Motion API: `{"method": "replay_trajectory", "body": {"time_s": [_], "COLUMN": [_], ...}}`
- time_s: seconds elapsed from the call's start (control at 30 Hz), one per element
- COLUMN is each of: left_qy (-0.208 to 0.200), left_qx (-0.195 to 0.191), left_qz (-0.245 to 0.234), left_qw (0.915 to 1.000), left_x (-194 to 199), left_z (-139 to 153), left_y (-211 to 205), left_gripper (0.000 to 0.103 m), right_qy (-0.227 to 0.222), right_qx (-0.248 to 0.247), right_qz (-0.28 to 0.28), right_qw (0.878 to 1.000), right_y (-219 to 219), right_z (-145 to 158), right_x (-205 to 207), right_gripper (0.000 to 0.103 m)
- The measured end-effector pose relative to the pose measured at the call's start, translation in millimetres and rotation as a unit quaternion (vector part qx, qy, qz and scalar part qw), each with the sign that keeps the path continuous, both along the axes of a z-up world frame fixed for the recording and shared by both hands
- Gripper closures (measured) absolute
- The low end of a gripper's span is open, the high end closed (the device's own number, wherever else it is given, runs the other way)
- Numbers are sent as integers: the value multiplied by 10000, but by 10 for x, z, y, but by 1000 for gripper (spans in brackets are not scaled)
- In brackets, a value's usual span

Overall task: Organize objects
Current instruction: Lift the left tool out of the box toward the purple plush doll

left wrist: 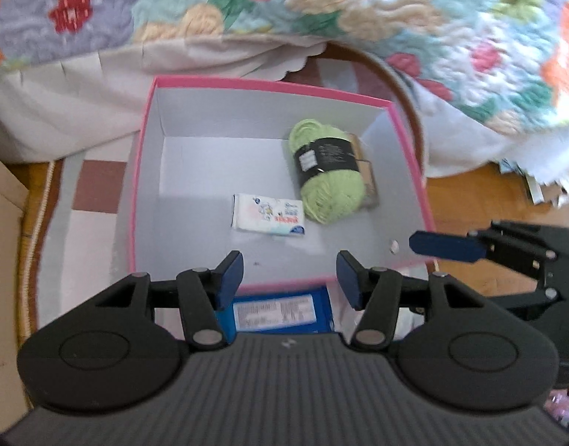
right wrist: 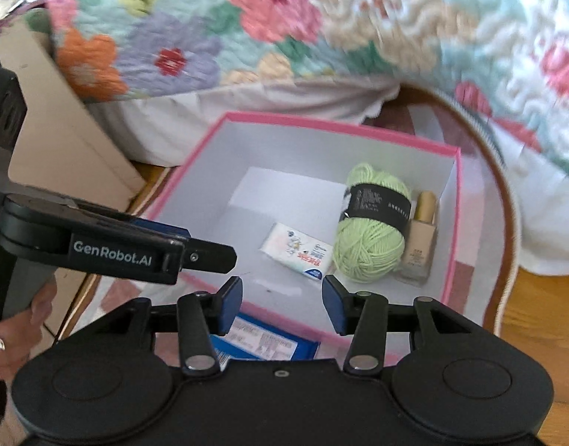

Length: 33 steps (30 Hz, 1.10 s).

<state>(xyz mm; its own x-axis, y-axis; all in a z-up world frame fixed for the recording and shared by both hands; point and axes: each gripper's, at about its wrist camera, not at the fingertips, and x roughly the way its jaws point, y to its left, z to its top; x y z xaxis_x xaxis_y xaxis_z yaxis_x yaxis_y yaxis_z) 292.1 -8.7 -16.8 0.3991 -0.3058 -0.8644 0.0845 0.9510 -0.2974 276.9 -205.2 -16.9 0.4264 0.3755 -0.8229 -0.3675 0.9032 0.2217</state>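
Note:
A pink-rimmed white box (left wrist: 143,156) (right wrist: 456,230) sits on a rug. Inside lie a green yarn ball (left wrist: 323,182) (right wrist: 370,245), a small tissue pack (left wrist: 269,215) (right wrist: 297,252) and a beige foundation bottle (right wrist: 420,238), partly hidden behind the yarn in the left wrist view (left wrist: 370,182). A blue packet (left wrist: 280,314) (right wrist: 262,343) lies on the rug just outside the box's near wall. My left gripper (left wrist: 290,277) is open and empty above that wall. My right gripper (right wrist: 282,297) is open and empty there too, and it also shows at the right of the left wrist view (left wrist: 448,247).
A bed with a floral quilt (left wrist: 321,7) (right wrist: 321,18) and white skirt stands behind the box. A beige cardboard box (right wrist: 61,141) sits at the left. The rug's brown edge (right wrist: 507,200) curves around the pink box, with wooden floor (left wrist: 481,193) beyond.

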Motion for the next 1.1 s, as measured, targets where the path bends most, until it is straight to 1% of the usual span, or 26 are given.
{"method": "replay_trajectory", "body": {"time_s": [0.1, 0.27, 0.4, 0.6, 0.73, 0.83, 0.9, 1.0, 1.1], "left_qy": [-71, -184, -171, -118, -115, -50, -3, 45, 113], "left_qx": [111, 319, 382, 482, 436, 365, 279, 133, 43], "left_qz": [-143, -408, -615, -846, -943, -1021, -1067, -1125, -1171], "left_qw": [9998, 9985, 9972, 9952, 9945, 9941, 9939, 9936, 9930], "left_x": [-208, -550, -801, -1089, -1257, -1375, -1444, -1512, -1522], "left_z": [232, 519, 635, 708, 690, 611, 531, 365, 162], "left_y": [-14, -74, -132, -198, -245, -294, -333, -416, -518], "left_gripper": [46, 42, 40, 38, 35, 33, 33, 31, 31], "right_qy": [-132, -364, -499, -546, -571, -521, -480, -519, -564], "right_qx": [-20, 116, 179, 90, 80, 81, 60, 51, -5], "right_qz": [96, 190, 278, 376, 464, 452, 443, 389, 220], "right_qw": [9999, 9991, 9982, 9978, 9973, 9976, 9978, 9979, 9982], "right_y": [-6, -68, -155, -204, -233, -266, -291, -348, -428], "right_z": [204, 463, 630, 784, 805, 740, 678, 572, 415], "right_x": [-223, -628, -974, -1323, -1556, -1706, -1790, -1903, -1945], "right_gripper": [48, 47, 46, 44, 38, 37, 36, 30, 29]}}
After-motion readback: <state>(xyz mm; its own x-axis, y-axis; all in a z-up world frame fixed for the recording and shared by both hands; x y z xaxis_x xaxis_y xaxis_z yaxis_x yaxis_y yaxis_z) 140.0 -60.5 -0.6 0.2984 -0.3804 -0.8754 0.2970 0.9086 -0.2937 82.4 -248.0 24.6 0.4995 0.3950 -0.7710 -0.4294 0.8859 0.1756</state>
